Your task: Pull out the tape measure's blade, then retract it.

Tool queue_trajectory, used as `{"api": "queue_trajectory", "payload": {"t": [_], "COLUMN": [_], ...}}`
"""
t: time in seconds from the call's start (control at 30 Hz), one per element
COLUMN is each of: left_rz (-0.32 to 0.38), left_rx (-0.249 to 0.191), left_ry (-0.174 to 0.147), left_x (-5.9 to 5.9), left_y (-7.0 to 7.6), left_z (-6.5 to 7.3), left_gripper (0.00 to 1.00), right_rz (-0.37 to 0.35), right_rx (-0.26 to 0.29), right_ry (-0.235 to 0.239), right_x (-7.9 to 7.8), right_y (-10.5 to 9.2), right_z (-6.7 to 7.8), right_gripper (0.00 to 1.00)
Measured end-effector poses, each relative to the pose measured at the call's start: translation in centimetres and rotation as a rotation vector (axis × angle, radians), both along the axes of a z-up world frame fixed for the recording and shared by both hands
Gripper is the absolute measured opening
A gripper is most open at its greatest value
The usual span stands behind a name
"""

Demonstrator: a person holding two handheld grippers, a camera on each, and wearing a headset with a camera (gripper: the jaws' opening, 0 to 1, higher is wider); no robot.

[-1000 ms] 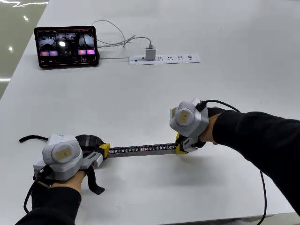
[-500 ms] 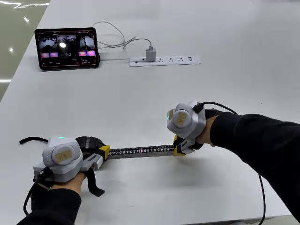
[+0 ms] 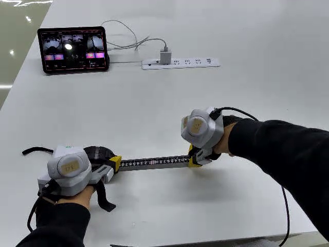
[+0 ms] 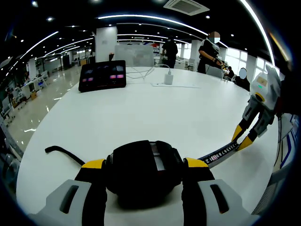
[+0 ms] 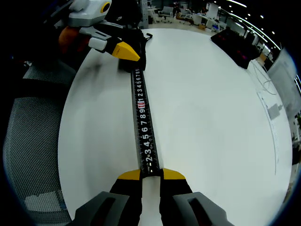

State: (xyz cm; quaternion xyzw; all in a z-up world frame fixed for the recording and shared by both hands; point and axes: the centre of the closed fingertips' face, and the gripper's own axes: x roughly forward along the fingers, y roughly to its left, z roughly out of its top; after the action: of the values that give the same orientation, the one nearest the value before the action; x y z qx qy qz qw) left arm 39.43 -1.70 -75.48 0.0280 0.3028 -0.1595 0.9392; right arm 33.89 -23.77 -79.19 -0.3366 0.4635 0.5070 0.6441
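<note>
The black tape measure case (image 3: 97,156) (image 4: 143,169) rests on the white table, and my left gripper (image 3: 105,167) (image 4: 145,165) is shut on it from both sides. Its blade (image 3: 154,162) (image 5: 142,123) lies flat on the table, stretched rightward with its numbers facing up. My right gripper (image 3: 194,162) (image 5: 151,176) is shut on the blade's end. In the left gripper view the blade (image 4: 221,153) runs off to the right toward the right gripper (image 4: 244,140). A black wrist strap (image 3: 35,151) trails from the case.
A lit tablet (image 3: 73,49) stands at the far left of the table (image 3: 169,108). A white power strip (image 3: 181,63) with a plugged charger (image 3: 165,55) lies beside it. People stand beyond the table in the left gripper view. A mesh chair (image 5: 33,141) sits near the table's edge.
My right gripper has moved left toward the case, and the exposed length of blade has grown shorter. The left gripper and case have stayed put.
</note>
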Motion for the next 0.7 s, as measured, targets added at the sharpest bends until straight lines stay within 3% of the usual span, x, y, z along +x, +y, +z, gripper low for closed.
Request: {"api": "queue_trajectory", "payload": {"t": [0.7], "left_rz": [-0.001], "left_rx": [-0.001], "left_ry": [0.0], "left_x": [-0.06], "left_y": [0.01], "left_z": [0.04], "left_gripper": [0.59], "right_rz": [0.0], "right_rx": [-0.003], "right_ry": [0.002], "right_x": [0.19], "right_y": [0.78], "right_z": [-0.17], "right_gripper": [0.09]}}
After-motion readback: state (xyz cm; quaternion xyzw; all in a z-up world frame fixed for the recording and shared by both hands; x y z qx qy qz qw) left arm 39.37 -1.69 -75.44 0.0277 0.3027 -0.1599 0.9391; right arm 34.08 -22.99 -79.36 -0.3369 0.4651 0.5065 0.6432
